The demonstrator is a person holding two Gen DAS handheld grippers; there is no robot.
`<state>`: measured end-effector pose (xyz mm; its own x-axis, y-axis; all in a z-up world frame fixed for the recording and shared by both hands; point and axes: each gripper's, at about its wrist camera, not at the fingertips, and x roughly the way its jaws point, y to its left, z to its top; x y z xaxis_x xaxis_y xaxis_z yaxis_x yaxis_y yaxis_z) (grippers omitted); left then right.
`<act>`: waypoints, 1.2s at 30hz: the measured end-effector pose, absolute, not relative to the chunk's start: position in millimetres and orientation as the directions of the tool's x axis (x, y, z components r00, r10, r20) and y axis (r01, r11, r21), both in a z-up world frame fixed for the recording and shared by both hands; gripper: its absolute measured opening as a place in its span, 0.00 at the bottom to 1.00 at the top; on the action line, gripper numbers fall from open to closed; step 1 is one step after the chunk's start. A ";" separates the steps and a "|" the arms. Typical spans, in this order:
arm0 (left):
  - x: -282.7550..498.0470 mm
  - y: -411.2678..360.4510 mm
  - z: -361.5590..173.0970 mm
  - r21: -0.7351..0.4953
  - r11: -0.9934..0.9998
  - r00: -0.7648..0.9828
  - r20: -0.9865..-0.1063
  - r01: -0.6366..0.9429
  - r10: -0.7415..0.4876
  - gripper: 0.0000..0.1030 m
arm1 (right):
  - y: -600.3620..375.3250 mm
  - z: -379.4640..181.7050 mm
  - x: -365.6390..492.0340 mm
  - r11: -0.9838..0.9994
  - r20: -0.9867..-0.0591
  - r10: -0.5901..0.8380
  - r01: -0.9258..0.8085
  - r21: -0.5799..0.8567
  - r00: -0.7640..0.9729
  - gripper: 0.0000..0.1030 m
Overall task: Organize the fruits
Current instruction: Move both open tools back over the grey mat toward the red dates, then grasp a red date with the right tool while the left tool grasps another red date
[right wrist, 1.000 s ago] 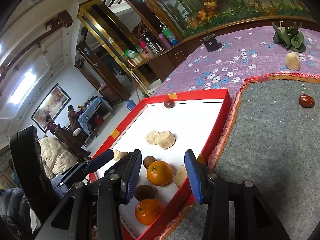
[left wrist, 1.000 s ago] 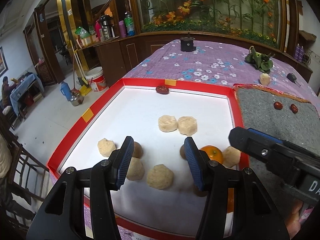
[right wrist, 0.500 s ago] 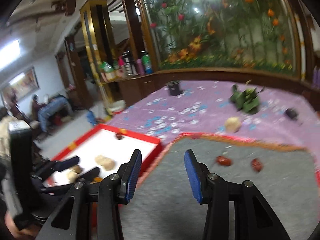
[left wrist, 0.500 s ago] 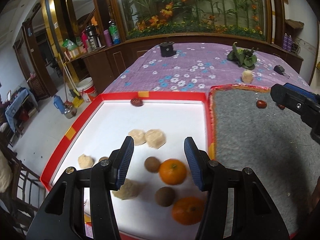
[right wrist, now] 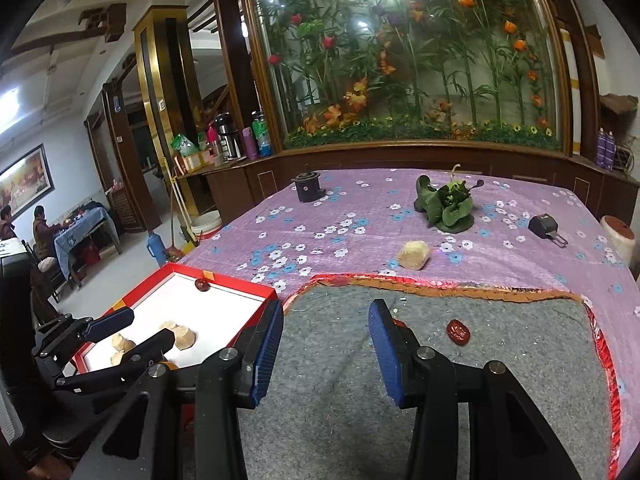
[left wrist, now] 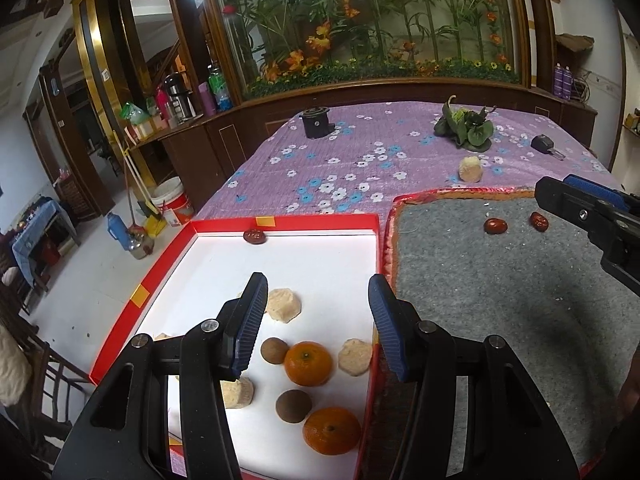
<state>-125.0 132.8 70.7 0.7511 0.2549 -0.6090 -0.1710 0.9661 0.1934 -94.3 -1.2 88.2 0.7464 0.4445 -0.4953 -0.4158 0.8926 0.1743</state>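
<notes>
A: Surroundings first? What stands on the table (right wrist: pixel 360 216)?

B: Purple flowered cloth, a black cylinder (right wrist: pixel 307 187), a leafy green vegetable (right wrist: pixel 446 204), a black key fob (right wrist: pixel 543 227), one pale lump (right wrist: pixel 414 255) beside the grey felt mat (right wrist: pixel 500 360).

A: Fruits?

B: Red tray (left wrist: pixel 280 222): two oranges (left wrist: pixel 308 363) (left wrist: pixel 331 431), two brown round fruits (left wrist: pixel 274 350), pale lumps, a red date (left wrist: pixel 254 236) at the far wall. Mat: two dates (left wrist: pixel 495 225) (left wrist: pixel 539 221) near each other.

A: Axis of the dates?

B: On the mat, the visible date (right wrist: pixel 458 331) lies long axis tilted, upper-left to lower-right.

A: Tools?

B: Left tool (left wrist: pixel 316 330) released, above the near orange, holding nothing. Right tool (right wrist: pixel 324 354) released over bare mat; one finger partly hides a date.
</notes>
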 end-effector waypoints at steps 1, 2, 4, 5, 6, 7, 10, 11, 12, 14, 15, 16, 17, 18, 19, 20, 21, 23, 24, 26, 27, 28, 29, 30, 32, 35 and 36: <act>-125.4 132.4 71.4 0.193 0.966 0.752 -0.608 -0.170 0.254 0.51 | -1.5 88.2 -93.4 0.892 -0.495 0.445 -0.416 0.176 0.746 0.42; -126.0 132.0 72.2 0.193 0.966 0.753 -0.607 -0.170 0.254 0.51 | -0.7 88.7 -93.6 0.893 -0.494 0.445 -0.415 0.176 0.747 0.42; -127.3 131.5 73.8 0.189 0.967 0.756 -0.605 -0.169 0.251 0.51 | -0.2 89.4 -94.6 0.893 -0.493 0.443 -0.415 0.173 0.749 0.42; -128.0 131.2 74.6 0.188 0.968 0.757 -0.603 -0.169 0.249 0.51 | 0.2 89.4 -94.4 0.893 -0.494 0.444 -0.417 0.173 0.748 0.42; -129.2 131.0 75.3 0.188 0.968 0.759 -0.602 -0.169 0.249 0.51 | 0.7 89.2 -94.2 0.892 -0.494 0.446 -0.417 0.174 0.746 0.42; -129.5 130.6 75.9 0.188 0.968 0.760 -0.600 -0.168 0.249 0.51 | 1.0 89.0 -94.3 0.891 -0.494 0.447 -0.418 0.176 0.746 0.42; -130.7 130.6 78.8 0.182 0.969 0.766 -0.595 -0.167 0.244 0.51 | 1.7 89.4 -94.3 0.891 -0.494 0.447 -0.418 0.175 0.746 0.42; -131.0 130.9 79.3 0.181 0.969 0.767 -0.594 -0.166 0.243 0.51 | 2.2 89.4 -94.4 0.891 -0.495 0.448 -0.419 0.175 0.745 0.42; -131.5 131.0 79.7 0.180 0.969 0.768 -0.594 -0.166 0.242 0.51 | 2.1 89.4 -94.3 0.890 -0.495 0.449 -0.420 0.175 0.744 0.42; -131.5 131.1 80.1 0.180 0.969 0.768 -0.592 -0.167 0.242 0.51 | 2.8 89.3 -95.0 0.890 -0.494 0.449 -0.420 0.175 0.745 0.42; -131.8 131.1 80.6 0.179 0.969 0.770 -0.591 -0.168 0.242 0.51 | 3.1 89.3 -95.0 0.890 -0.493 0.449 -0.421 0.174 0.745 0.42; -131.8 130.9 81.1 0.179 0.970 0.770 -0.591 -0.167 0.242 0.51 | 3.6 89.4 -94.8 0.890 -0.494 0.448 -0.421 0.173 0.745 0.42; -131.9 130.9 81.0 0.179 0.970 0.770 -0.591 -0.167 0.242 0.51 | 4.4 89.4 -94.4 0.890 -0.494 0.448 -0.422 0.171 0.745 0.42; -131.8 130.5 81.6 0.179 0.969 0.770 -0.590 -0.167 0.242 0.51 | 5.0 88.9 -93.8 0.890 -0.496 0.449 -0.423 0.171 0.743 0.42; -132.0 130.2 81.7 0.181 0.969 0.771 -0.589 -0.167 0.243 0.51 | 5.3 88.6 -93.4 0.889 -0.497 0.450 -0.424 0.173 0.742 0.42; -132.0 130.3 81.6 0.181 0.969 0.770 -0.590 -0.166 0.242 0.51 | 5.7 88.9 -93.6 0.889 -0.497 0.451 -0.424 0.173 0.742 0.42; -131.4 129.9 82.2 0.183 0.969 0.770 -0.591 -0.165 0.242 0.51 | 5.5 88.7 -93.2 0.889 -0.497 0.450 -0.424 0.173 0.742 0.42; -131.6 129.7 81.9 0.183 0.969 0.770 -0.590 -0.165 0.243 0.51 | 3.4 88.1 -90.9 0.890 -0.497 0.448 -0.422 0.171 0.743 0.42; -130.7 129.1 82.1 0.187 0.969 0.769 -0.590 -0.163 0.244 0.51 | 1.5 88.0 -89.6 0.891 -0.497 0.447 -0.422 0.171 0.743 0.42; -128.2 126.5 83.0 0.196 0.968 0.769 -0.591 -0.158 0.245 0.51 | -6.3 86.4 -83.7 0.898 -0.500 0.433 -0.407 0.166 0.750 0.42; -126.8 124.8 83.6 0.200 0.967 0.769 -0.590 -0.155 0.246 0.51 | -10.3 85.6 -80.7 0.902 -0.503 0.425 -0.399 0.166 0.752 0.42; -125.5 123.8 83.8 0.204 0.967 0.769 -0.589 -0.153 0.246 0.51 | -15.1 84.6 -77.3 0.906 -0.507 0.418 -0.389 0.168 0.754 0.42; -123.5 121.8 84.3 0.209 0.966 0.770 -0.589 -0.150 0.247 0.51 | -22.7 82.6 -71.5 0.911 -0.513 0.407 -0.374 0.173 0.755 0.42; -121.6 119.9 84.9 0.213 0.966 0.770 -0.588 -0.146 0.246 0.51 | -28.2 81.2 -67.4 0.917 -0.518 0.396 -0.360 0.173 0.758 0.42; -117.6 114.6 86.3 0.224 0.965 0.773 -0.585 -0.139 0.247 0.51 | -38.6 79.6 -60.3 0.927 -0.522 0.373 -0.337 0.168 0.767 0.42; -112.5 107.3 87.4 0.238 0.962 0.777 -0.579 -0.131 0.249 0.51 | -54.6 77.7 -49.0 0.938 -0.529 0.346 -0.305 0.165 0.775 0.42; -110.7 105.6 87.5 0.241 0.962 0.777 -0.578 -0.129 0.249 0.51 | -58.3 77.5 -46.5 0.940 -0.529 0.341 -0.299 0.166 0.777 0.42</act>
<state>-110.7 105.6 87.5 0.7770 0.2485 -0.5784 -0.1286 0.9621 0.2407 -46.5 -58.3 77.5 0.7771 0.3409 -0.5291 -0.2990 0.9396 0.1663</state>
